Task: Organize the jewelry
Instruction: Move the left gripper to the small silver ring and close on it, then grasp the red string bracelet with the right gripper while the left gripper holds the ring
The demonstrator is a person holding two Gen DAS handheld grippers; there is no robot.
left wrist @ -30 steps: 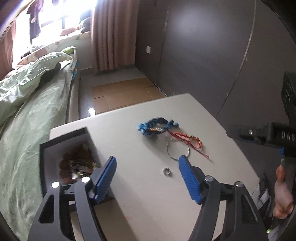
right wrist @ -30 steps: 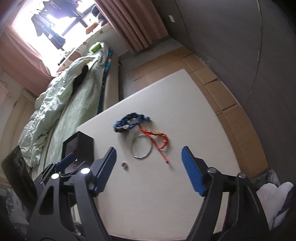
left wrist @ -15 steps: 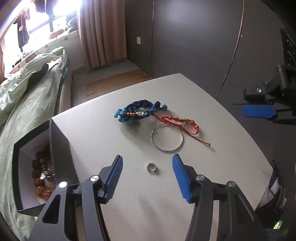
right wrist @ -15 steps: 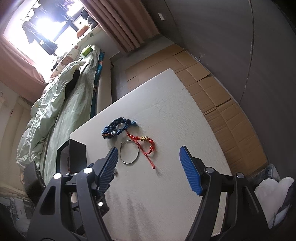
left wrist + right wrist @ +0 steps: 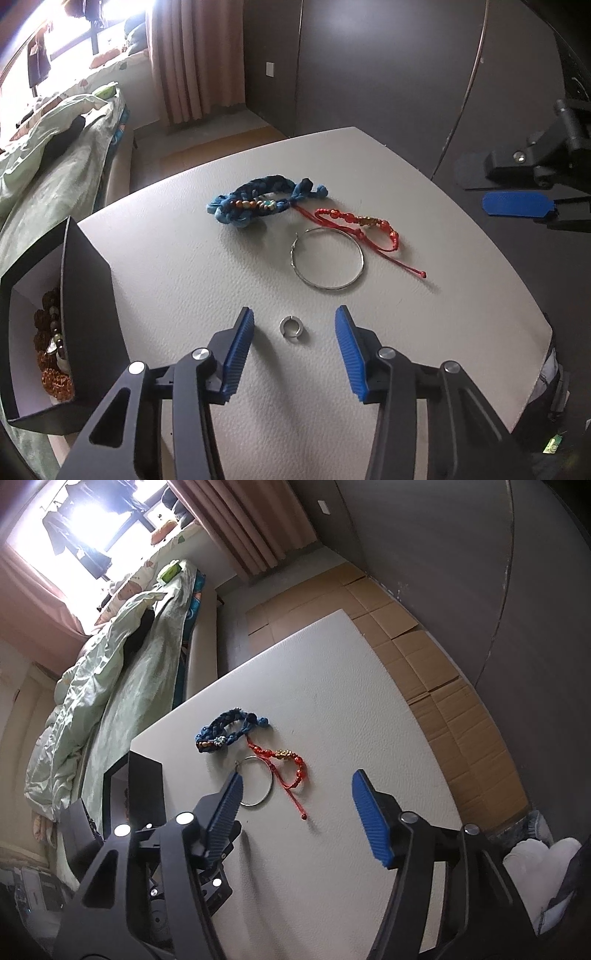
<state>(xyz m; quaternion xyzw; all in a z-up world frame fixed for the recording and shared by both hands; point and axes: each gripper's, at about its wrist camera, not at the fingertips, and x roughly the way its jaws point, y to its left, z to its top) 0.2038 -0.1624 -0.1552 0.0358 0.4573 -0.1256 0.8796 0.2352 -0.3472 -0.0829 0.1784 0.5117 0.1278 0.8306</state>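
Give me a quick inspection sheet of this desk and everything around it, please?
Surface: white table, textured top.
Job's things: small silver ring lying between the left gripper's fingers; silver bangle; red cord bracelet overlapping the bangle's far edge; blue braided bracelet; black box at the table's left edge, beaded jewelry inside.
Clutter: nothing seen on the table.
Grippers: left gripper open, low over the ring; right gripper open, empty, above the table.
Cables: nothing seen.
Surroundings: bed with green quilt, pink curtains, flattened cardboard on the floor, dark wall.

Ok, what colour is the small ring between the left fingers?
Silver, plain metal: the small ring shows best in the left wrist view.
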